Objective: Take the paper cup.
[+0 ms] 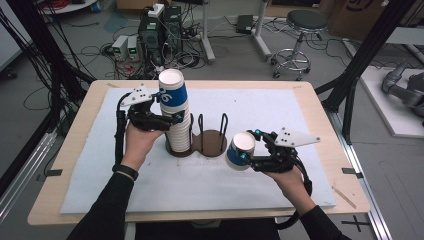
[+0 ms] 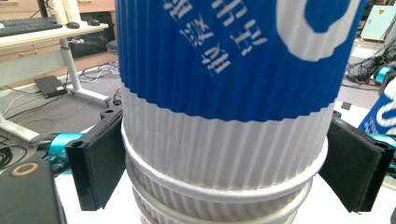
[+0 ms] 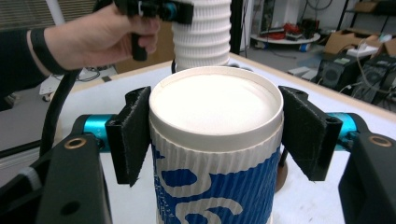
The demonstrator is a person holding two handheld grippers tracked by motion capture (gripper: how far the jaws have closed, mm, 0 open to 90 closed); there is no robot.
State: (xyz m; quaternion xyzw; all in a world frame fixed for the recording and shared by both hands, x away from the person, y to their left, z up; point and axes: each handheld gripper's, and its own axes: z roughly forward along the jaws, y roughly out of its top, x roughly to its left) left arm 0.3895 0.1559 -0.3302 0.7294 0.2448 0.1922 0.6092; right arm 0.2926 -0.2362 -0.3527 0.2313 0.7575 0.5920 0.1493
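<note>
Right now the right gripper (image 1: 248, 150) is clamped on a single blue-and-white paper cup (image 1: 239, 150), held above the white mat (image 1: 280, 110) just right of the brown holder (image 1: 210, 142). Left gripper (image 1: 176, 119) has its jaws around the cup stack (image 1: 176, 112) in the holder; pads beside the ribbed wall, contact unclear.

Looking like a robotics or electronics lab. Black cables (image 1: 55, 75) sprawling across a bare grey floor (image 1: 240, 55), running to computer towers (image 1: 159, 30) and small power boxes (image 1: 125, 47) sitting directly on it. Round workshop stool (image 1: 300, 37) standing behind the light wooden desk (image 1: 65, 150), black frame struts (image 1: 367, 50) rising at the sides. Grey robot arm part (image 1: 405, 87) lying at far right. Cardboard boxes (image 3: 345, 42) and more equipment crowding the background.
</note>
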